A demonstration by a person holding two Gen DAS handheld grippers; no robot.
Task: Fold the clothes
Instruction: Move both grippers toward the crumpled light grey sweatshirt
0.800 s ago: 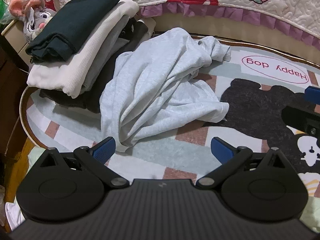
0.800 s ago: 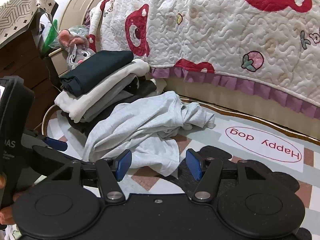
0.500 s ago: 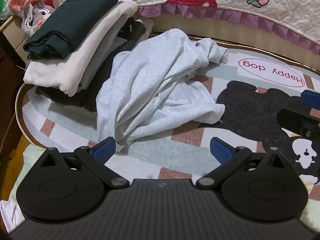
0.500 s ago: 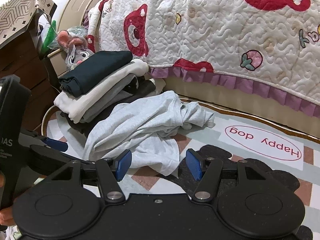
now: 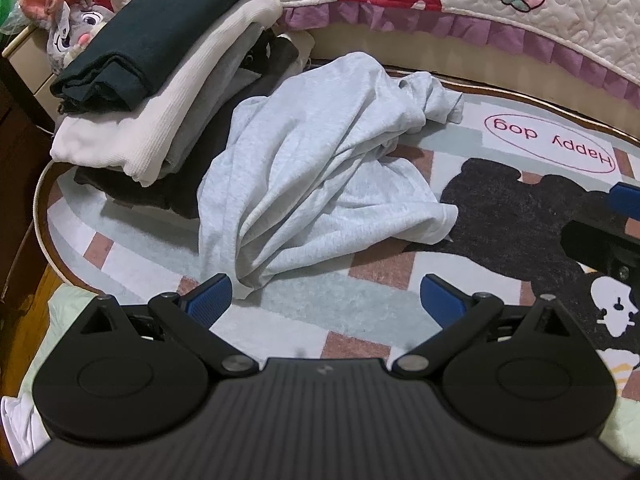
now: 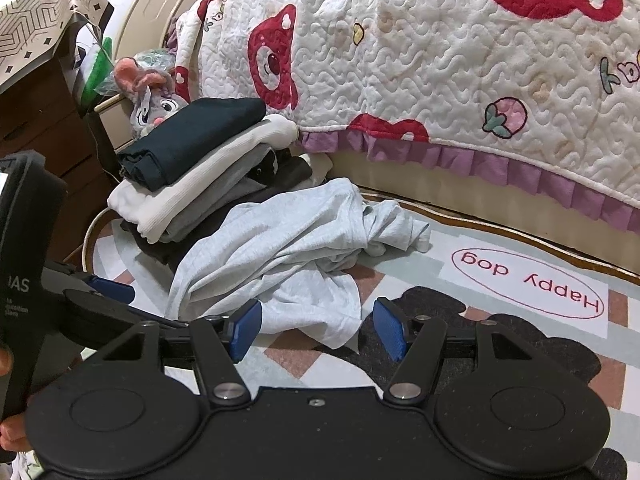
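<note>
A crumpled light grey garment (image 5: 320,168) lies in a heap on the patterned rug (image 5: 400,272), leaning against a pile of folded clothes (image 5: 160,64). It also shows in the right wrist view (image 6: 280,264), beside the same pile (image 6: 200,168). My left gripper (image 5: 326,298) is open and empty, just short of the garment's near edge. My right gripper (image 6: 316,328) is open and empty, its fingers either side of the garment's near corner, above it. The right gripper's tip shows at the right edge of the left wrist view (image 5: 608,236).
A bed with a quilted bear-print cover (image 6: 440,60) runs along the far side of the rug. A plush toy (image 6: 152,96) sits behind the folded pile. A dark wooden cabinet (image 6: 36,120) stands at the left. The rug's "Happy dog" label (image 6: 528,284) lies to the right.
Both grippers have edged slightly towards the grey garment. The garment and the pile have not moved. Both grippers stay open.
</note>
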